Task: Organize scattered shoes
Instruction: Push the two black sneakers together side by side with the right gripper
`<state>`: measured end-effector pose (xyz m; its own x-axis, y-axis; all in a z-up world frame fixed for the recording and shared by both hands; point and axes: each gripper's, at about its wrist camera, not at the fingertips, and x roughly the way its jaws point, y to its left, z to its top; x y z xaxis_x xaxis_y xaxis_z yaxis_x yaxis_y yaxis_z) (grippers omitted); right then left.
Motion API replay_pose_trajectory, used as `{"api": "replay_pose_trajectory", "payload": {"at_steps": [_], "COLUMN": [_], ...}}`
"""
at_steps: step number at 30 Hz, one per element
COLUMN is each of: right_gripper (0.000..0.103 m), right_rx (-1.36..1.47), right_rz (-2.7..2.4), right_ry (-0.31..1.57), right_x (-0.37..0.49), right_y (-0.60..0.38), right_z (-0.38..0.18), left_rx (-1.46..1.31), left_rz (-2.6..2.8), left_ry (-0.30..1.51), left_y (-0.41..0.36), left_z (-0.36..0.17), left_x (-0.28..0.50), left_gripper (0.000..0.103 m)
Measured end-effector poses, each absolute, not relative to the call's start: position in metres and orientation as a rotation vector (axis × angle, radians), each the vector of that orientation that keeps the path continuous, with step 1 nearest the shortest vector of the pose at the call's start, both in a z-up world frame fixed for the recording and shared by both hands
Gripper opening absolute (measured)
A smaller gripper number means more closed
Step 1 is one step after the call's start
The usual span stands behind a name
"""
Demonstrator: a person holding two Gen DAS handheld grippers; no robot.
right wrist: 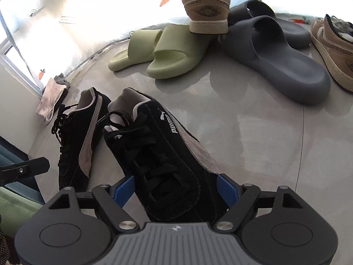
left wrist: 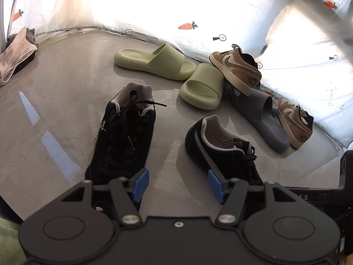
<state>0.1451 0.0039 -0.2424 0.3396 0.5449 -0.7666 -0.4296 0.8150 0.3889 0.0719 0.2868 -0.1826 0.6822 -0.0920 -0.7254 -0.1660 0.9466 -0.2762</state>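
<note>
The right gripper straddles a black sneaker's toe, apparently gripping it to pair with its mate left of it, while the left gripper hangs spread and empty, slides and tan sneakers jumbled beyond.

Two Puma sneakers lie nearest on the floor: one sits between the fingers of the right gripper, the other just beside it to the left. Behind them two foam slides lie side by side, touching. Right of these lie two more slides, a Jordan sneaker resting tilted on the pile, its mate farthest right.
</note>
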Motion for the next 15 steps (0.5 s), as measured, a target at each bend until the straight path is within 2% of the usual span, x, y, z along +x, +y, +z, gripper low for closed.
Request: {"api": "replay_pose_trajectory", "payload": {"at_steps": [6, 11, 12, 14, 15], "right_gripper": [0.082, 0.080, 0.078, 0.064, 0.060], "right_rx": [0.248, 0.195, 0.168, 0.159, 0.171], "right_rz": [0.741, 0.678, 0.650, 0.637, 0.648], "right_ry": [1.138, 0.999, 0.966, 0.938, 0.950], "right_x": [0.123, 0.114, 0.115, 0.122, 0.127], "right_y": [0.005, 0.000, 0.000, -0.001, -0.001], "right_z": [-0.248, -0.236, -0.233, -0.235, -0.238], "left_rx": [-0.375, -0.393, -0.394, -0.396, -0.398], "left_rz": [0.080, 0.097, 0.097, 0.097, 0.097], "left_ry": [0.810, 0.816, 0.818, 0.822, 0.824], "left_y": [0.296, 0.301, 0.301, 0.302, 0.302], "left_z": [-0.182, -0.184, -0.185, -0.187, -0.188], "left_x": [0.068, 0.063, 0.063, 0.061, 0.061], "left_gripper": [0.060, 0.060, 0.060, 0.060, 0.060]}}
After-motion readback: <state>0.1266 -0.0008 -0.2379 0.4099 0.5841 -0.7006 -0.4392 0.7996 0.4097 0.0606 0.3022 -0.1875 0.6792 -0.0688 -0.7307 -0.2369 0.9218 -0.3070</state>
